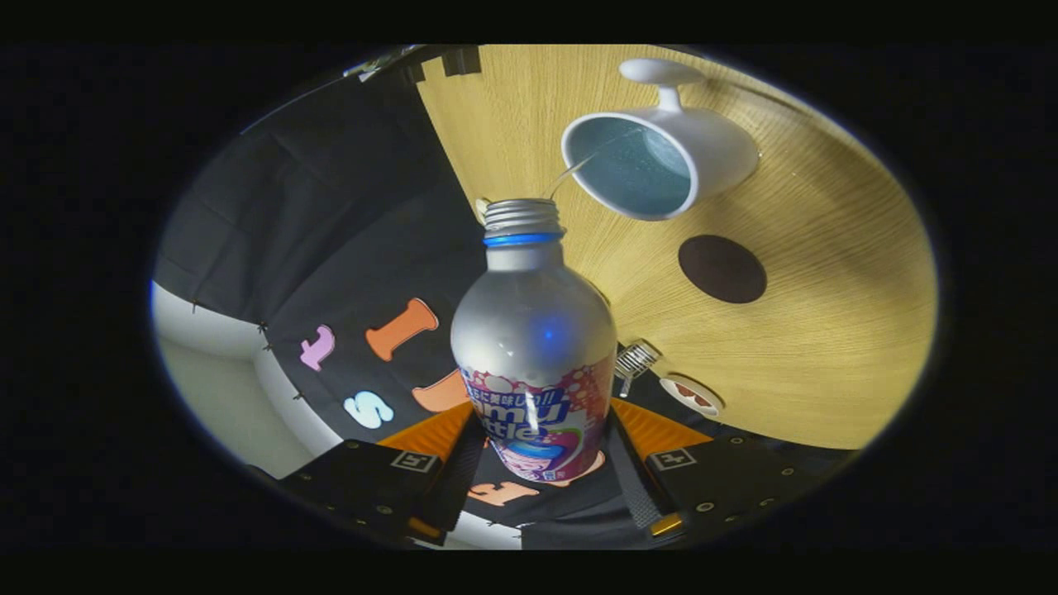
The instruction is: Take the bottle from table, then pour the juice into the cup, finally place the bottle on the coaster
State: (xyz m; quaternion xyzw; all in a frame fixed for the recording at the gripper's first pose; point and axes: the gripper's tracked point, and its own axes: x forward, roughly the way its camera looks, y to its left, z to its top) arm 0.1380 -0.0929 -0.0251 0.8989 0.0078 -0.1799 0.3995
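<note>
Bottle-pouring is under way, by the look of it. Largest first: the wooden table [793,330] spreads from twelve round to four o'clock of the bottle, tilted in view because the gripper is rolled over.

Next comes the bottle [533,347], silver with a printed band low on its body, held between the two fingers of the gripper [541,463]; both press on its lower sides, so the tool is closed around it. Its long axis runs straight ahead from the fingers toward twelve o'clock, ending in an uncapped threaded neck.

A white cup [661,153] with a pale blue inside stands on the table at about one o'clock of the neck, just beyond it and not touching. A thin stream of liquid [570,173] arcs from the bottle's mouth over the cup's near rim.

Smaller, the dark round coaster [722,268] lies on the table at about three o'clock of the neck, near the cup but apart from it.

I judge the coming move turns on that offset: once righted, the bottle must travel from the cup toward the coaster.
</note>
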